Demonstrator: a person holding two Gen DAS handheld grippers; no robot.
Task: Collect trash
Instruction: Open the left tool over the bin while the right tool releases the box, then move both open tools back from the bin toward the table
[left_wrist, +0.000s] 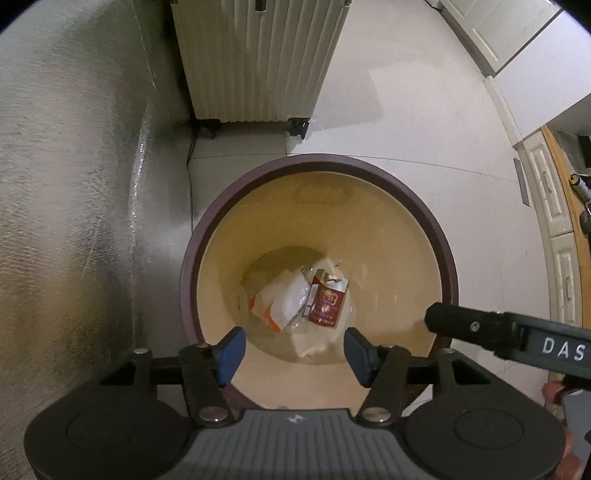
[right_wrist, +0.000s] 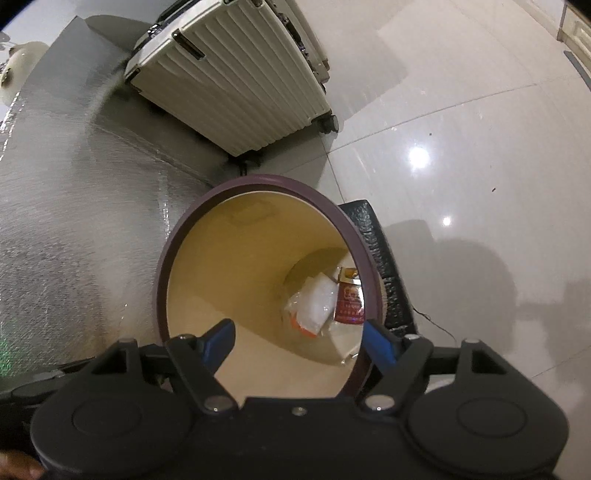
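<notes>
A round bin with a dark purple rim (left_wrist: 258, 173) and cream inside stands on the floor; it also shows in the right wrist view (right_wrist: 266, 182). At its bottom lie a red cigarette pack (left_wrist: 325, 301), a white wrapper with orange print (left_wrist: 286, 304) and other pale scraps. The pack (right_wrist: 349, 301) and wrapper (right_wrist: 314, 304) show in the right view too. My left gripper (left_wrist: 293, 352) is open and empty above the bin's mouth. My right gripper (right_wrist: 299, 343) is open and empty over the bin's near rim.
A cream ribbed suitcase (left_wrist: 258, 55) on wheels stands behind the bin (right_wrist: 236, 85). A silver textured wall or cover (left_wrist: 74, 184) is at the left. White cabinets (left_wrist: 550, 192) run along the right. Glossy floor tiles (right_wrist: 461, 166) lie to the right.
</notes>
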